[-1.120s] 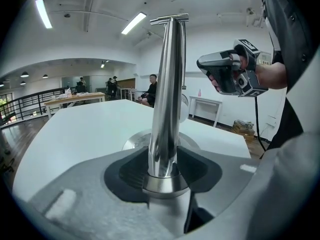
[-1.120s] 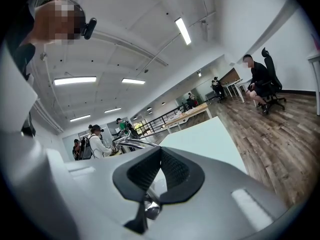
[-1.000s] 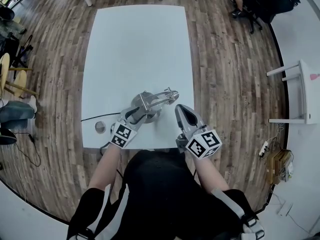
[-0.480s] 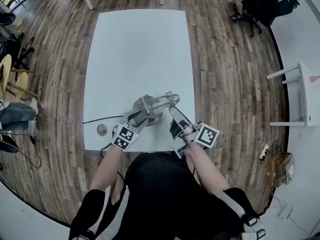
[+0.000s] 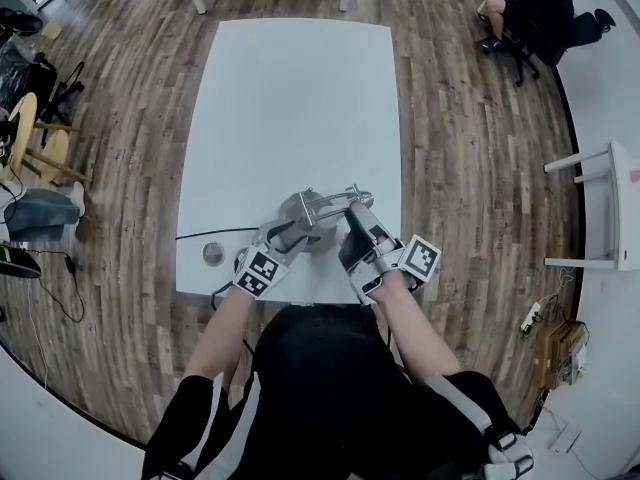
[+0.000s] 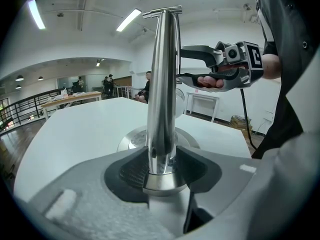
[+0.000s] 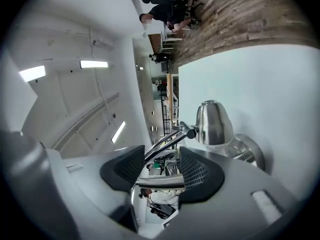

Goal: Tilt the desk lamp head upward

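A chrome desk lamp stands near the front edge of the white table, its round base under a bent arm. My left gripper is shut on the upright post, just above the base. My right gripper is at the arm's outer end and its jaws are opening. The two thin arm rods pass between its pads without being pressed. The bell-shaped lamp head points down at the base. From the left gripper view the right gripper shows spread jaws.
A black cable and a small round disc lie left of the lamp. The table's front edge is close under both grippers. A person sits on a chair at the far right, with a white side table at the right and stools at the left.
My right gripper has moved left and forward to the lamp arm, rolled over, and gone from shut to spread around the rods. The left gripper has kept its hold on the post.
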Motion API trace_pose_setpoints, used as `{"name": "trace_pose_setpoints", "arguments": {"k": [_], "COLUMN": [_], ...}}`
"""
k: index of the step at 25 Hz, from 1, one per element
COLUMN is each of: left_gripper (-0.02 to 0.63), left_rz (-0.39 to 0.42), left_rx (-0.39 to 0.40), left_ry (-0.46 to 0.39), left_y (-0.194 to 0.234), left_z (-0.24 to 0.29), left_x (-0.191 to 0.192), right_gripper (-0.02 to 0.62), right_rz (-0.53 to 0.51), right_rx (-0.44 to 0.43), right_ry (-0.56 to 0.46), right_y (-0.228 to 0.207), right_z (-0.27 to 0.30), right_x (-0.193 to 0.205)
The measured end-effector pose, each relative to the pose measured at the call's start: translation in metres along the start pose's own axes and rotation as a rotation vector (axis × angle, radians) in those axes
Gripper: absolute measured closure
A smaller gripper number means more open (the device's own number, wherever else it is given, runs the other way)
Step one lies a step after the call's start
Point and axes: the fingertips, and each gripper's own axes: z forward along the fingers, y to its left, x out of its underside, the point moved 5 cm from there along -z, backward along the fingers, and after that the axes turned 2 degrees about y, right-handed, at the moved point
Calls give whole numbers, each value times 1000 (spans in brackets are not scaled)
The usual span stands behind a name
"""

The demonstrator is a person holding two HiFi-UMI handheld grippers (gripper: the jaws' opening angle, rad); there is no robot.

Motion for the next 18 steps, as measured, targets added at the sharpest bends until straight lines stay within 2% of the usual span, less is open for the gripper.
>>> {"name": "trace_pose_setpoints", "arguments": {"k": [11,18], "left_gripper": [430,430], "left_rz": [2,1], "left_rx": [1,2], "left_ry": [3,11], "left_y": [0,1], "left_z": [0,0], "left_x": [0,1], "right_gripper": [417,419], "right_rz": [147,129], "right_rx": [10,35], "right_ry": [-87,-80], "right_y": [-15,-14], "right_z": [5,6], "right_x": [-12,-12]}}
